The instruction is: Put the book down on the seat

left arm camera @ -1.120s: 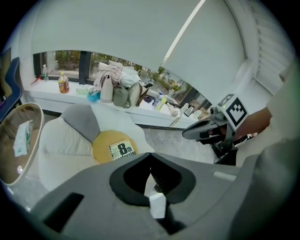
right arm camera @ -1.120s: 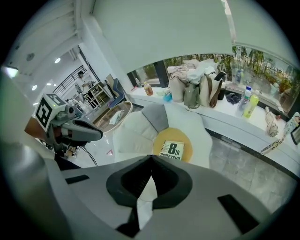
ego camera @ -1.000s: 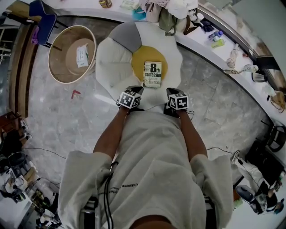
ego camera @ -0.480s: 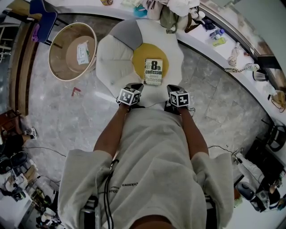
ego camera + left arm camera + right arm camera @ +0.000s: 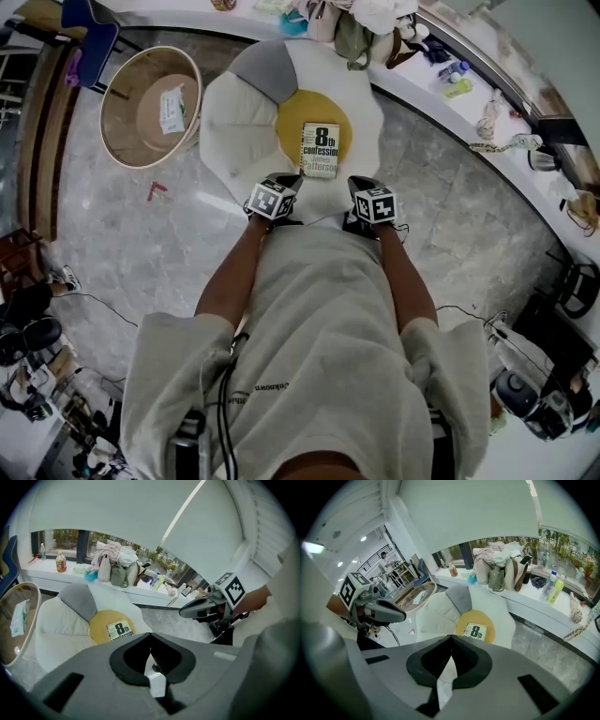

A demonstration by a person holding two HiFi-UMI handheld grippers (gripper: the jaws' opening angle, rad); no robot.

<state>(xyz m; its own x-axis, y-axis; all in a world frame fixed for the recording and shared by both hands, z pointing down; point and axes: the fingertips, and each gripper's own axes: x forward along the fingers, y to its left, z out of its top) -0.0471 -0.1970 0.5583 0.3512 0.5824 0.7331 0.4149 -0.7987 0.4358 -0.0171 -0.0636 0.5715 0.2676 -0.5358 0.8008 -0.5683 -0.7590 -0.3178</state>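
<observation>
Placing seems done: the white paperback book (image 5: 321,150) lies on the yellow-centred white flower-shaped seat (image 5: 234,122), so the left gripper (image 5: 284,180) and right gripper (image 5: 360,183), both closed and empty beside the seat, need only retreat.

1. The head view looks steeply down over the person's shirt (image 5: 309,356). The left gripper (image 5: 289,181) and right gripper (image 5: 358,184) sit mid-frame, with the seat (image 5: 234,122) beyond them.
2. The left gripper view sits low behind its own jaws, facing forward and down at the nearby seat.
3. The right gripper view does the same from the right side.
4. All three share the seat, the book (image 5: 321,150) and the window ledge (image 5: 422,98). Each gripper view also shows the other gripper.
</observation>
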